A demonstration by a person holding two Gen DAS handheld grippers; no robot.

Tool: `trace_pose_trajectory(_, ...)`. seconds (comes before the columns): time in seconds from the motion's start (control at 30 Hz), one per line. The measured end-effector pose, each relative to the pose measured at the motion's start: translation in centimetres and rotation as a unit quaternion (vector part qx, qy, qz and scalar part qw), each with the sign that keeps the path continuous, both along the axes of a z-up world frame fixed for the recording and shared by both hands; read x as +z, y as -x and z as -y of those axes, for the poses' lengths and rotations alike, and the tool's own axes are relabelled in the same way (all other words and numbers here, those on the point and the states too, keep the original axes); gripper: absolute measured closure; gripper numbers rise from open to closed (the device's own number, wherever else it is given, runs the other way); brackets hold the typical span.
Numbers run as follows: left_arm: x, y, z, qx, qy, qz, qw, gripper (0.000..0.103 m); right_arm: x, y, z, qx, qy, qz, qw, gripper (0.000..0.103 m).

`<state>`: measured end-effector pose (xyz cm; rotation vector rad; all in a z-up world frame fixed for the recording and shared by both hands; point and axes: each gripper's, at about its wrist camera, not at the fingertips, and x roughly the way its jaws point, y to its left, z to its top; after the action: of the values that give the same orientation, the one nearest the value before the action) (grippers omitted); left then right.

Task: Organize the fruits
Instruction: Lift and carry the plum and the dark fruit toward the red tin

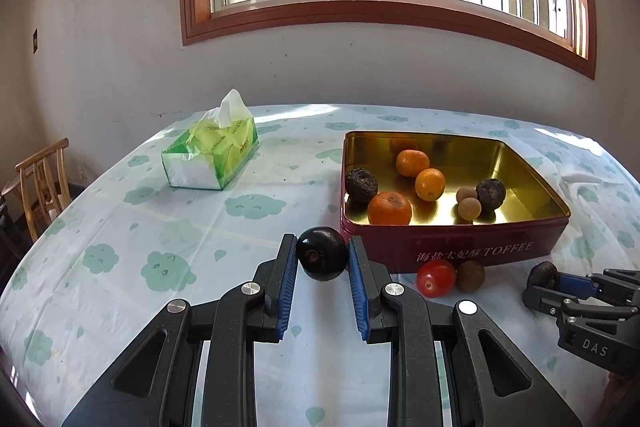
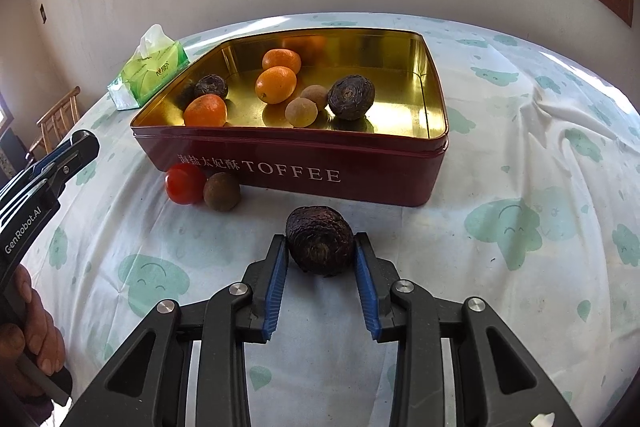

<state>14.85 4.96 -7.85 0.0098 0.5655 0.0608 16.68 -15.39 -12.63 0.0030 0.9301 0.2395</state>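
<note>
Dark, smooth-skinned round fruit (image 1: pixel 321 253) sits between the blue pads of the left gripper (image 1: pixel 322 259), both pads touching its sides; the jaws are closed on it near their tips. Whether the fruit is lifted clear of the counter (image 1: pixel 120 227) cannot be told from the left wrist view.

Wrinkled dark fruit (image 2: pixel 320 241) lies between the tips of the right gripper (image 2: pixel 321 247), with both blue pads in contact with it; these jaws are likewise clamped on their fruit. It appears to rest on the patterned cloth, just in front of the red toffee tin (image 2: pixel 304 171).

The tin stands open on the counter, gold-lined. Inside it: three orange citrus fruits (image 2: pixel 205 111), two wrinkled dark fruits (image 2: pixel 351 96) and two small tan round fruits (image 2: pixel 301 111), the tan pair touching each other beside one dark fruit.

Outside the tin, against its front wall, a small red tomato (image 2: pixel 185 183) and a brown round fruit (image 2: pixel 221 191) lie touching one another.

A green tissue pack (image 1: pixel 210 157) stands well apart, left of the tin.
</note>
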Motion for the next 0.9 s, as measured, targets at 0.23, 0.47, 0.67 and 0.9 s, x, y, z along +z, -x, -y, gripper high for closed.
trace_pose_trajectory(0.23,0.1,0.0,0.0,0.001,0.0,0.002,1.0,0.077,0.1,2.9,-0.4,0.014,-0.026,-0.001,1.0,0.072)
trace_pose_trajectory(0.47,0.2,0.1,-0.1,0.003,-0.005,0.004,1.0,0.077,0.7,6.1,-0.1,0.022,-0.073,0.005,0.997,0.073)
trace_pose_trajectory(0.67,0.2,0.2,0.3,0.005,-0.017,0.005,0.9998,0.077,2.6,8.1,-0.3,0.037,-0.084,0.031,0.995,0.073)
trace_pose_trajectory(0.9,0.0,0.0,-0.2,0.007,0.004,-0.001,1.0,0.077,5.2,9.0,-0.8,0.05,-0.101,0.059,0.992,0.073)
